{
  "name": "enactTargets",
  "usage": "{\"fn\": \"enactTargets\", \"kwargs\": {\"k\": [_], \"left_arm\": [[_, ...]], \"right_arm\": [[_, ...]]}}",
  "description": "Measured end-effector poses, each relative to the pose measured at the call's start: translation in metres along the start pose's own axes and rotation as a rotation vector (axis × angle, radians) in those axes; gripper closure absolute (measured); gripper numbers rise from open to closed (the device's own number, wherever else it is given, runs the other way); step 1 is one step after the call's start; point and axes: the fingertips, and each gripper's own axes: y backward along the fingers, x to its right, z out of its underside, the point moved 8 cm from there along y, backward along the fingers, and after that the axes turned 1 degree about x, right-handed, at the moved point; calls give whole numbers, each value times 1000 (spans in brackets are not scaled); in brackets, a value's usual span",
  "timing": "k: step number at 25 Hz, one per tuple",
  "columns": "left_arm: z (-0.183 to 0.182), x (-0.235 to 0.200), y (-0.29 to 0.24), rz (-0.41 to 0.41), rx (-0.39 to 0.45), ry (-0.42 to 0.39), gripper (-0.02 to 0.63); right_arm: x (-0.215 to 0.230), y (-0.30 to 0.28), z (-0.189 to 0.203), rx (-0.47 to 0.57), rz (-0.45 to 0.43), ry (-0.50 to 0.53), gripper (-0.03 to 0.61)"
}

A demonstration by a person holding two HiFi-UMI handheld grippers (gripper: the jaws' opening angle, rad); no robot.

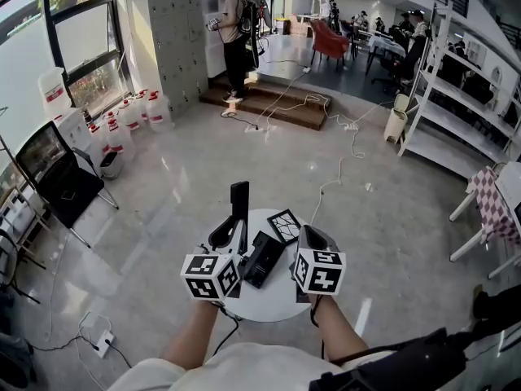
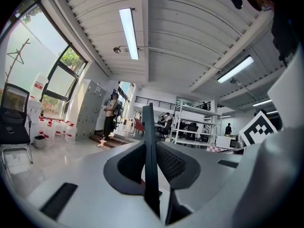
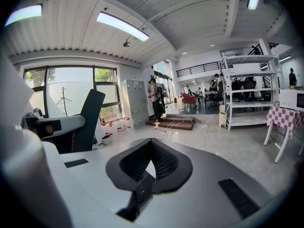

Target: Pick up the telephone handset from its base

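Observation:
The black telephone handset (image 1: pixel 239 202) stands upright above the small round white table (image 1: pixel 277 301), lifted off the black telephone base (image 1: pixel 263 259). My left gripper (image 1: pixel 236 233) is shut on the handset's lower part. In the left gripper view the handset (image 2: pixel 148 156) shows edge-on as a thin black bar clamped between the dark pads. My right gripper (image 1: pixel 304 233) hovers right of the base with its tips together and nothing between them (image 3: pixel 152 148). The right gripper view also shows the handset (image 3: pixel 88 120) upright at the left, and a dark part (image 3: pixel 137 197) below the jaws.
A square marker tile (image 1: pixel 285 225) lies on the table behind the base. A black chair (image 1: pixel 57 177) stands to the left, white shelves (image 1: pixel 456 120) and a checked-cloth table (image 1: pixel 495 204) to the right. Cables (image 1: pixel 326 112) run over the floor; a person (image 1: pixel 236 31) stands far off.

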Motion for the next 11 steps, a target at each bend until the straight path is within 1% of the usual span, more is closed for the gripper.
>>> {"fn": "enactTargets", "kwargs": {"k": [11], "left_arm": [[1, -1, 13, -12, -6, 5, 532]], "right_arm": [[-4, 8, 5, -12, -2, 11, 555]]}}
